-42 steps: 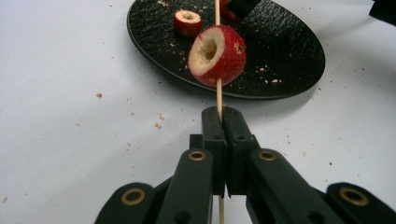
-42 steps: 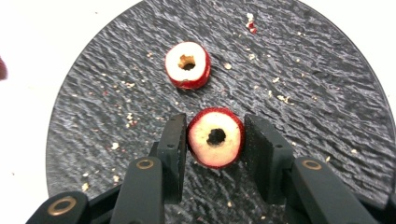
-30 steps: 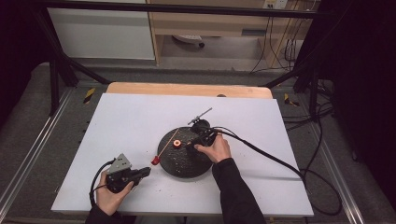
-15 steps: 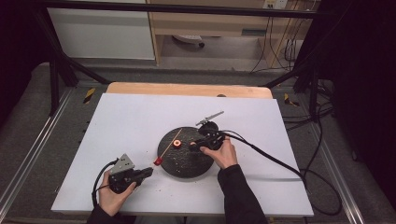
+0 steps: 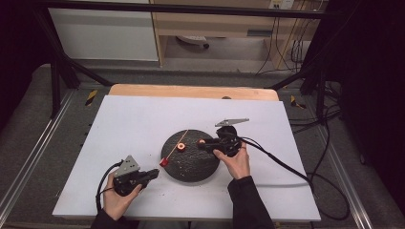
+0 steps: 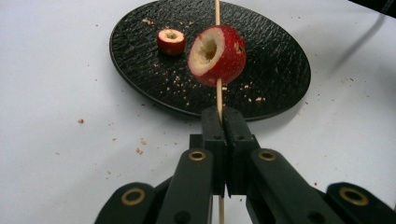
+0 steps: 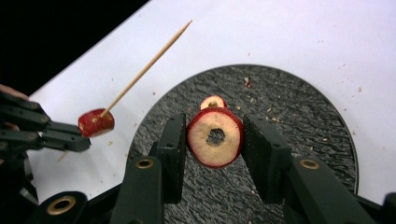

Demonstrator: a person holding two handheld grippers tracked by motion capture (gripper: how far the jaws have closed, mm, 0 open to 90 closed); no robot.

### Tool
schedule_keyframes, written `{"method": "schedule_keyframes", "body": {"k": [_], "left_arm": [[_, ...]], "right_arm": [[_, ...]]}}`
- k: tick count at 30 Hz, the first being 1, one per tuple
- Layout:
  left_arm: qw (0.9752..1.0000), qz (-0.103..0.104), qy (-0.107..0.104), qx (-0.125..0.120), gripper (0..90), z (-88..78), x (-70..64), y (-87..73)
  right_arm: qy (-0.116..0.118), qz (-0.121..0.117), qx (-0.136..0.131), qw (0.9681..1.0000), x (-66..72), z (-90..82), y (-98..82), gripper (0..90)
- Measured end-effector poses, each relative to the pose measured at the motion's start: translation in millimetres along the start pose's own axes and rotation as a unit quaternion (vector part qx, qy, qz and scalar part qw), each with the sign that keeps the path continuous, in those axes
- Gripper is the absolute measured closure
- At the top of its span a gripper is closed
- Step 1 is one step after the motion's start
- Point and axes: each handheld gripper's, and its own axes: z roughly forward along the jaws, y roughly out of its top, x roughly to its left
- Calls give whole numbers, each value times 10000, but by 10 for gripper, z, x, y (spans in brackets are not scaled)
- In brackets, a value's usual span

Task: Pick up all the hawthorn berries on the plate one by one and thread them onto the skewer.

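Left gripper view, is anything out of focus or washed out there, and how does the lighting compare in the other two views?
Left gripper view: the skewered red fruit is sharp, the black jaws slightly soft, and the white table bright without glare. Right gripper view: the cored fruit slice between the jaws is crisp, and the top left corner falls to black. High view: evenly lit on the table, dark surroundings, grainy, with the black plate showing little detail.

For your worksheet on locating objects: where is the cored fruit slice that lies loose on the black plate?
In the high view the loose slice lies left of centre on the black plate, beside the wooden skewer.
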Motion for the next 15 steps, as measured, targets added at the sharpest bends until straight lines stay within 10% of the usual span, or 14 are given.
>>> {"method": "schedule_keyframes", "body": {"k": [15], "left_arm": [[9999,39,-32,-135,884,75,-114,145]], "right_arm": [[156,559,-929,9940,-106,-115,-197,617]]}}
